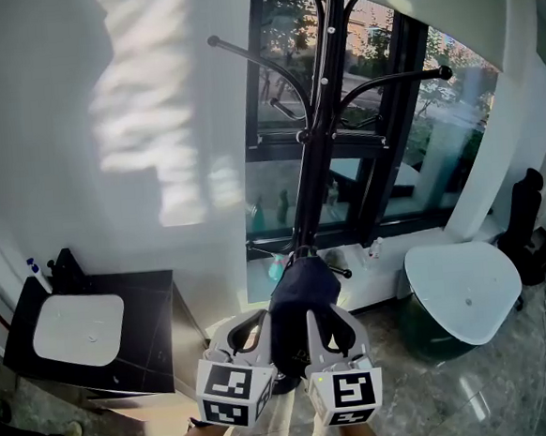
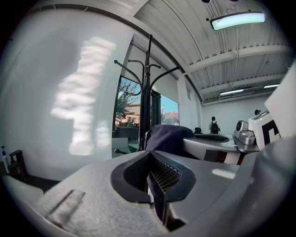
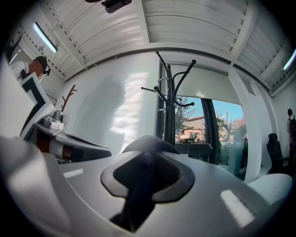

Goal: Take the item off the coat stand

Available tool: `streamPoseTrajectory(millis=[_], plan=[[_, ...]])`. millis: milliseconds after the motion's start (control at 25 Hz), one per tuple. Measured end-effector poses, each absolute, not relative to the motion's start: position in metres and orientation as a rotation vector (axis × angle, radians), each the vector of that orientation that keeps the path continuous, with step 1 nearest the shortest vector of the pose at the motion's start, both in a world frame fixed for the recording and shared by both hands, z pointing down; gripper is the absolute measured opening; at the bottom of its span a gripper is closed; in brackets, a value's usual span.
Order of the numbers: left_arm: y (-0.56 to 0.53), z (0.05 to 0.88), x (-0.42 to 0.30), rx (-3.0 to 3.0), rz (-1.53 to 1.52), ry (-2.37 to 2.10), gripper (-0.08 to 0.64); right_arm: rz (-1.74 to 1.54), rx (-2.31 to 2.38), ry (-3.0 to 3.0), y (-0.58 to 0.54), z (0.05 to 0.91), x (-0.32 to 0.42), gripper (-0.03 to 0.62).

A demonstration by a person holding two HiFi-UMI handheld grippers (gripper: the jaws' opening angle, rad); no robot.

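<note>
- Left tool [image 1: 259, 319] clamped on a fold of the dark blue cap [image 1: 302, 290], thin cloth pinched flat between closed jaws in the left gripper view.
- Right tool [image 1: 326, 316] likewise shut on the cap's other side, with a dark strip of cloth running down between its jaws in the right gripper view.
- Cap held between both tools, low down and right in front of the black coat stand [image 1: 326, 114], close beside a short lower peg [image 1: 339, 273]; impossible to tell from the head view whether fully clear of that peg.
- Upper hooks of the stand bare, seen against the window [image 1: 405, 108].
- Likely snag: cloth catching on the lower peg if drawn back at an angle, perhaps dragging the stand along and rocking it.
- Likely slip: only thin edges gripped, so an uneven pull by one tool could tug the cloth out of the other and drop the cap to the floor [image 1: 512, 391].
- No brand, label or readable wording anywhere in view; only black-and-white square markers on the left cube [image 1: 232, 387] and the right cube [image 1: 348, 390], patterns rather than letters.
</note>
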State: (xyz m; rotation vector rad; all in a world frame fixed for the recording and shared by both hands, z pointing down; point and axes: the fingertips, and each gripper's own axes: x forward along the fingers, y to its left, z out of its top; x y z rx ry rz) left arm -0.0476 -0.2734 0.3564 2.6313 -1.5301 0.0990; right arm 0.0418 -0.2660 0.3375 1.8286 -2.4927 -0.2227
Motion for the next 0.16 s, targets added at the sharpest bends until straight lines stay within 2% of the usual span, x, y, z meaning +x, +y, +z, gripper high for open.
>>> streamPoseTrajectory(millis=[160], plan=[[-0.2724,0.3578,-0.0509,2.622,0.099,-1.536,-0.003,-0.227,1.825,-2.491,-0.2641,0.3374,0.0394,0.077]])
